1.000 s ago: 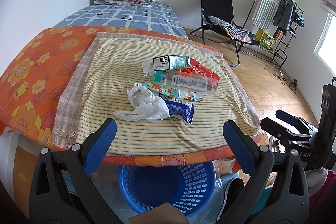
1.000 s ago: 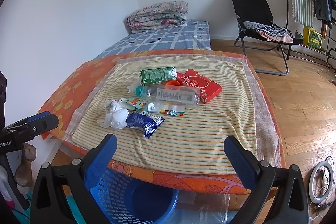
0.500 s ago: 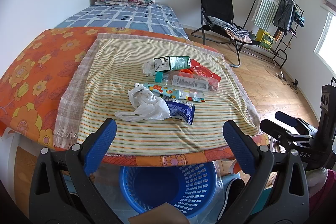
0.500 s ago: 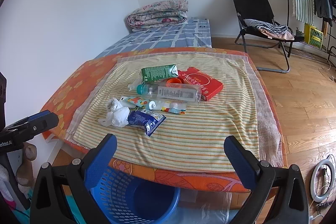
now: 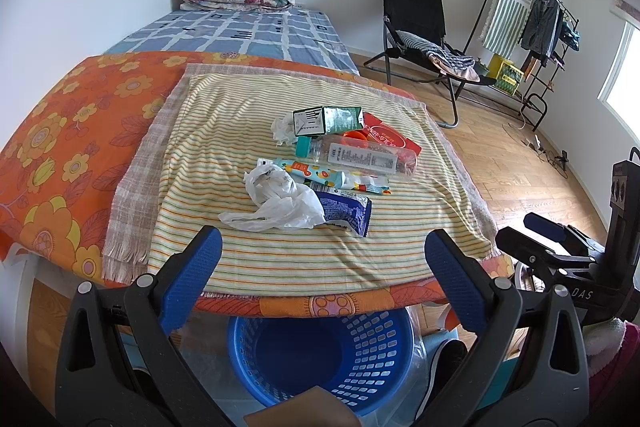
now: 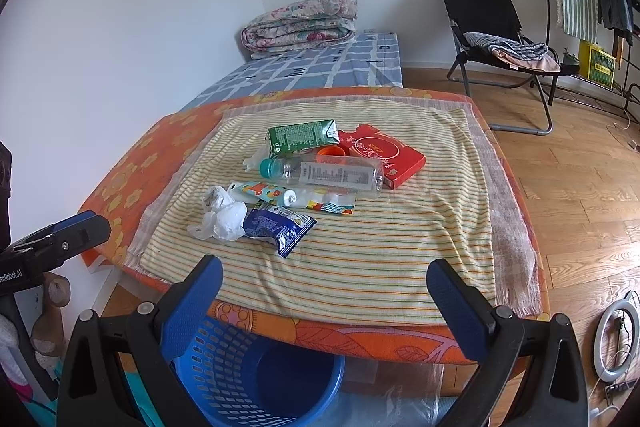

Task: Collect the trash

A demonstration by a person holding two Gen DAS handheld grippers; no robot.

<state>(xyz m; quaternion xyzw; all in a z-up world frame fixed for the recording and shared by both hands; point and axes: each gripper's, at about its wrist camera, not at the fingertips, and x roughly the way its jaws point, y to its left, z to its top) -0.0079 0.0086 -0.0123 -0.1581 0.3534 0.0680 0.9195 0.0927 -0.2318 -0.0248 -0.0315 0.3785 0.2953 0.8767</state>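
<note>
Holding both tongs, left (image 5: 320, 261) and right (image 6: 324, 285), spread wide and empty. Crumpled white plastic bag (image 5: 280, 201) near counter's front edge overlaps blue foil wrapper (image 5: 346, 213); you risk dragging both past blue perforated plastic basket (image 5: 396, 343).

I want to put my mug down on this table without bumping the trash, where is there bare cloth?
The striped cloth is bare along the near edge, between the blue wrapper and the table's front, and across the right side beside the red box. The far strip behind the green carton is free too. The middle is crowded: clear bottle, tube, white bag.
</note>
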